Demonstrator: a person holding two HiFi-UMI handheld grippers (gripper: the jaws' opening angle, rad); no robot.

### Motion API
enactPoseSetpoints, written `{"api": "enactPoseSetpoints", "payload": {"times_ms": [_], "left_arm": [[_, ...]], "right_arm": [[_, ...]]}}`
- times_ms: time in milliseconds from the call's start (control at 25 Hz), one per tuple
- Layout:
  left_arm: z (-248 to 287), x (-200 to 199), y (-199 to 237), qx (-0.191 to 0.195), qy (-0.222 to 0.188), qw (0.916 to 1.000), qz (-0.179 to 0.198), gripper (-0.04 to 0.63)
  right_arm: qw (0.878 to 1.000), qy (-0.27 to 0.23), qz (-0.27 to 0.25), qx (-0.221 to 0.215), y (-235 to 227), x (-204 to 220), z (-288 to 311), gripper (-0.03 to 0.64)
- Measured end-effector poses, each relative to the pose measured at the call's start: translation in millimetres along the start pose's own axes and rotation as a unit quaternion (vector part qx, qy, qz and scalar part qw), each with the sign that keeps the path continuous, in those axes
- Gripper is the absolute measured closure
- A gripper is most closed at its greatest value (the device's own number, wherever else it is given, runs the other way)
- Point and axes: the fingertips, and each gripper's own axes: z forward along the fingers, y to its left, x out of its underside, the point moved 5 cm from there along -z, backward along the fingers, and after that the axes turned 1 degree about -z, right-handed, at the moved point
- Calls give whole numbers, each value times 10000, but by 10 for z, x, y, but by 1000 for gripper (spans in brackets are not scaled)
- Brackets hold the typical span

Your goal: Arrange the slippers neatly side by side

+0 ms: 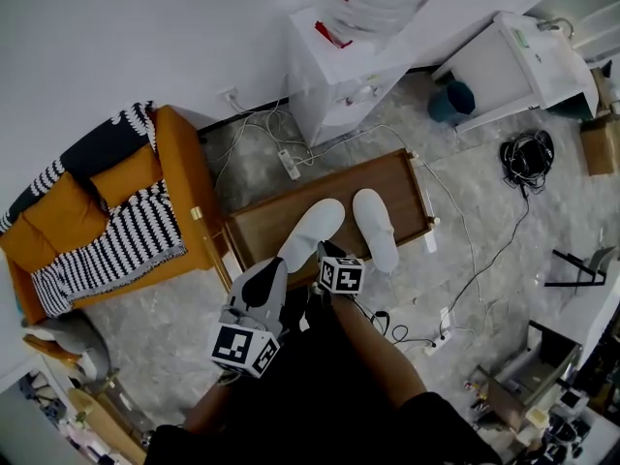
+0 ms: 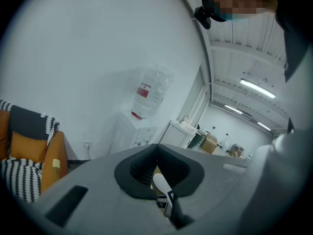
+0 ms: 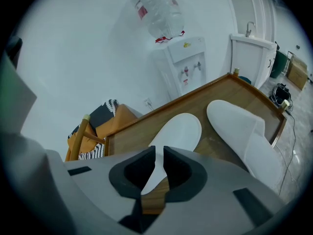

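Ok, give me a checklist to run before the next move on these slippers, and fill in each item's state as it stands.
1. Grip: ok. The right gripper has its tongs closed on the heel edge of the angled slipper.
2. Spare hand: ok. The left gripper is shut, holds nothing and points up at the wall.
3. Slippers parallel: not ok. The toes sit close together, but the heels spread away from the straight slipper.
4. Both on the wooden tray: ok.
5. Room to swing the heel in: probably ok, since bare wood shows between the heels.
6. Firmness of the pinch: cannot tell.
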Motion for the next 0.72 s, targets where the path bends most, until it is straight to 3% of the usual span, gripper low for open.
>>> {"api": "enactPoseSetpoints", "payload": {"times_ms": [160, 280, 720], "left_arm": [[5, 9, 35, -28, 32, 10000, -23, 583], [10, 22, 65, -59, 45, 10000, -40, 583], [-18, 69, 124, -176, 107, 9997, -113, 583]], "right_arm": [[9998, 124, 177, 40, -45, 64, 107, 595], [9992, 231, 306, 60, -71, 106, 190, 518], [9966, 460, 647, 224, -172, 207, 414, 506]]}}
